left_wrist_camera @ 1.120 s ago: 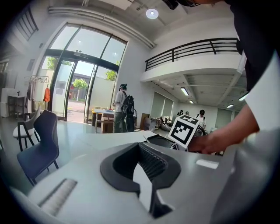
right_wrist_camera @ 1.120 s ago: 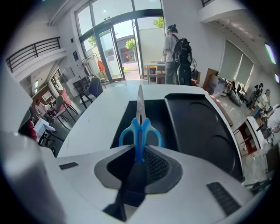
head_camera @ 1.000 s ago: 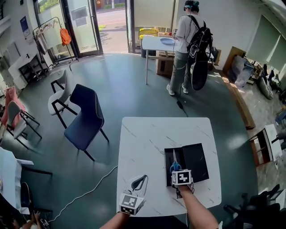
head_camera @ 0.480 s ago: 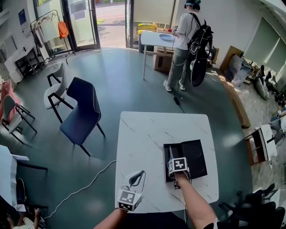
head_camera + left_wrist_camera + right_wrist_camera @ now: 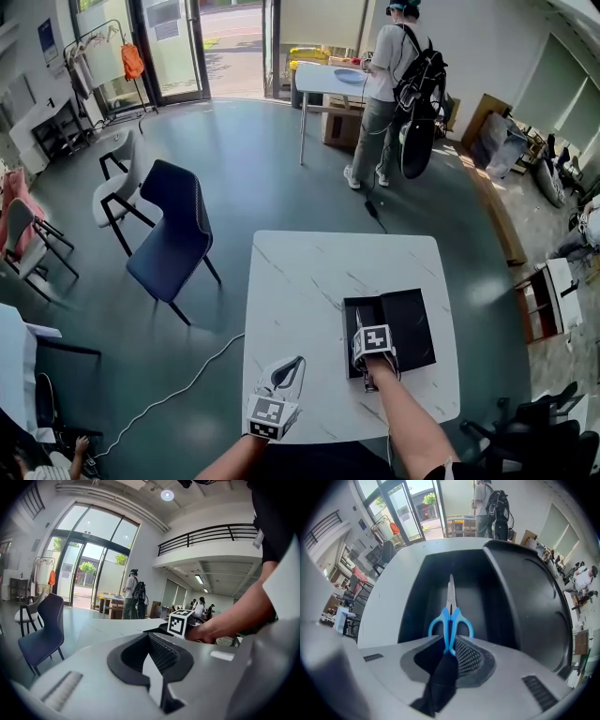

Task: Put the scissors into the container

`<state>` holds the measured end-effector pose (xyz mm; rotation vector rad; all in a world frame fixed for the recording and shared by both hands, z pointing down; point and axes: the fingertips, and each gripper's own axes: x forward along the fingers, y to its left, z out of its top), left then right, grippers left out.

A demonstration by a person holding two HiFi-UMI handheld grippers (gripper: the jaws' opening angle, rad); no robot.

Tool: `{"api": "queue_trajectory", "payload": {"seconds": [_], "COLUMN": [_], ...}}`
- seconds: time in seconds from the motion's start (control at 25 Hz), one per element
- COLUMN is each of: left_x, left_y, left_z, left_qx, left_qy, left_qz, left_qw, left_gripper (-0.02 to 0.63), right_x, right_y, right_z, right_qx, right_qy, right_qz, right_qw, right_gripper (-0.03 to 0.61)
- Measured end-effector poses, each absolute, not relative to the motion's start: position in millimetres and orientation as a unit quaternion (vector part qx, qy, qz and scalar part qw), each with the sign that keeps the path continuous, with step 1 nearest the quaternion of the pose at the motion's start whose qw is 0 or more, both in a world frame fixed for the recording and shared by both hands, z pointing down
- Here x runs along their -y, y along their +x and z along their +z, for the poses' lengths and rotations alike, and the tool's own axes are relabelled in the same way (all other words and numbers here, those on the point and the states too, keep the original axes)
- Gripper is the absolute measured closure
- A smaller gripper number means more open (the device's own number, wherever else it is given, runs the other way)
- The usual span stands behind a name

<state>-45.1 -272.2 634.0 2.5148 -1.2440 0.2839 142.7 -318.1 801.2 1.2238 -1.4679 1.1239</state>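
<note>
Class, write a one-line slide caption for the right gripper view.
Right gripper grips blue scissors by the handles, blades pointing into the black container.

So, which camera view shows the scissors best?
The right gripper view: the scissors, blue handles clamped in the right gripper, point into the container. The head view mostly hides them; the left gripper view shows none.

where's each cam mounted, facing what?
Head view: on the head, steeply down at the table; left claw, right claw, forearms show.
Left gripper view: on left claw, level across the table; shut empty jaws, right hand show.
Right gripper view: on right claw, down into the container; jaws grip the scissors.
Shared: head and right gripper views show the container.
</note>
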Motion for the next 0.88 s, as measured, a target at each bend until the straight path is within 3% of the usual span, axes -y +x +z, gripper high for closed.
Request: {"api": "queue_trajectory", "payload": {"seconds": [0.2, 0.56, 0.88], "left_x": [271, 270, 274], "left_y": [-44, -37, -37], "left_z": [631, 626, 612], "left_qx": [0.436, 0.436, 0.44], "left_qy": [0.88, 0.88, 0.88], "left_qz": [0.101, 0.101, 0.097], "left_qw": [0.159, 0.156, 0.146], "left_gripper": [0.604, 0.604, 0.604], "right_x": [324, 353, 349], "right_y": [144, 133, 109], "right_z": [791, 702, 581], "right_qx": [0.597, 0.673, 0.758], "right_qy": [0.505, 0.541, 0.566], "right_qz": [0.442, 0.362, 0.212], "right_qw": [0.439, 0.352, 0.247], "right_gripper": [0.488, 0.491, 0.571]}}
